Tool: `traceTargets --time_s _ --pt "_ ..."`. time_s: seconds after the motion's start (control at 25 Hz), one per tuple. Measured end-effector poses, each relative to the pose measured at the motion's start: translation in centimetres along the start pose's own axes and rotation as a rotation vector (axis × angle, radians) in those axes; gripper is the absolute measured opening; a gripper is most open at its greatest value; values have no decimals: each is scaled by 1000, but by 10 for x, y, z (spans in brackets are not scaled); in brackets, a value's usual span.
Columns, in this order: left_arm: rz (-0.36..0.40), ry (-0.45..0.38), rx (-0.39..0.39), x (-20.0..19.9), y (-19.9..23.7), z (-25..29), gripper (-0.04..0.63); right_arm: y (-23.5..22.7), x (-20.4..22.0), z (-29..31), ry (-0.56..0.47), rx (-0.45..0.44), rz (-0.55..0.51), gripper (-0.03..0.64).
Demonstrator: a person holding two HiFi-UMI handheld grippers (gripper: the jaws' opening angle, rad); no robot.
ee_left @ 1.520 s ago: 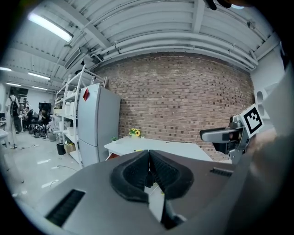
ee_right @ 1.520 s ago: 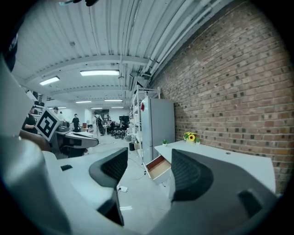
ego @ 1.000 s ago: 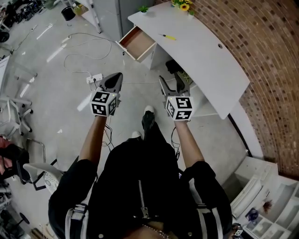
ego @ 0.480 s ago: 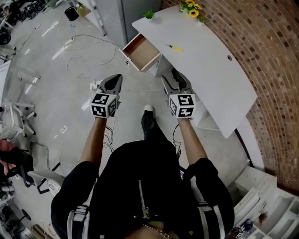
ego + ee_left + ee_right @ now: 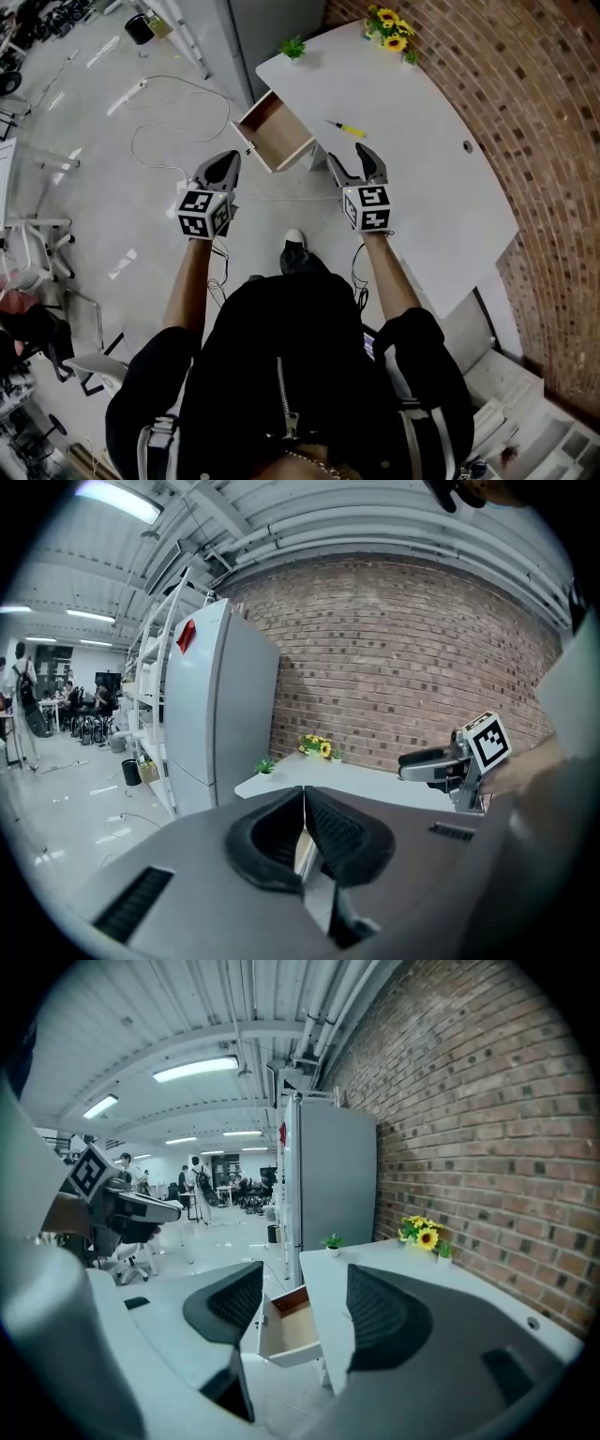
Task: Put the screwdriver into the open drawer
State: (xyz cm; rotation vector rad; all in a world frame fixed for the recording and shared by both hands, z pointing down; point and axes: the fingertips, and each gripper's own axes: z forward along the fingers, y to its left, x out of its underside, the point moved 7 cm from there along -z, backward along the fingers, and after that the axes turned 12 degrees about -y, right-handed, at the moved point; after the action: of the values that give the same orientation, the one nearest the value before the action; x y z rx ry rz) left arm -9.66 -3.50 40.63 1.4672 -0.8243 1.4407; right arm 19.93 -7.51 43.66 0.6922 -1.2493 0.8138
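The yellow screwdriver (image 5: pixel 346 129) lies on the white curved desk (image 5: pixel 422 169), right of the open drawer (image 5: pixel 272 129). That drawer, wooden inside and empty, stands out from the desk's left end and also shows between my right jaws (image 5: pixel 289 1327). My right gripper (image 5: pixel 352 161) is open and empty at the desk's near edge, a little short of the screwdriver. My left gripper (image 5: pixel 225 167) is shut and empty over the floor, left of the drawer. In the left gripper view its jaws (image 5: pixel 303 808) touch. The screwdriver is hidden in both gripper views.
Sunflowers (image 5: pixel 392 26) and a small green plant (image 5: pixel 295 47) stand at the desk's far end. A grey fridge (image 5: pixel 220 714) is beyond the drawer. White cables (image 5: pixel 178 103) trail over the floor, with office chairs (image 5: pixel 37 234) to the left. A brick wall (image 5: pixel 525 103) runs behind the desk.
The person has stepped towards the desk, so the drawer and screwdriver sit nearer both grippers. The right gripper now reaches the desk edge. Neither gripper's jaws have changed.
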Motion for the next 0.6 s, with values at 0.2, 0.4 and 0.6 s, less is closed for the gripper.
traceTargets --time_s 0.2,0.4,0.6 --pt "7 38 -31 4 12 27 25 -40 25 42 110 -70 -32 278" --pt "4 74 -71 11 29 38 25 -65 55 76 238 -157 -62 278" --pt "-7 108 -104 22 39 41 25 -87 94 107 391 -240 -131 270"
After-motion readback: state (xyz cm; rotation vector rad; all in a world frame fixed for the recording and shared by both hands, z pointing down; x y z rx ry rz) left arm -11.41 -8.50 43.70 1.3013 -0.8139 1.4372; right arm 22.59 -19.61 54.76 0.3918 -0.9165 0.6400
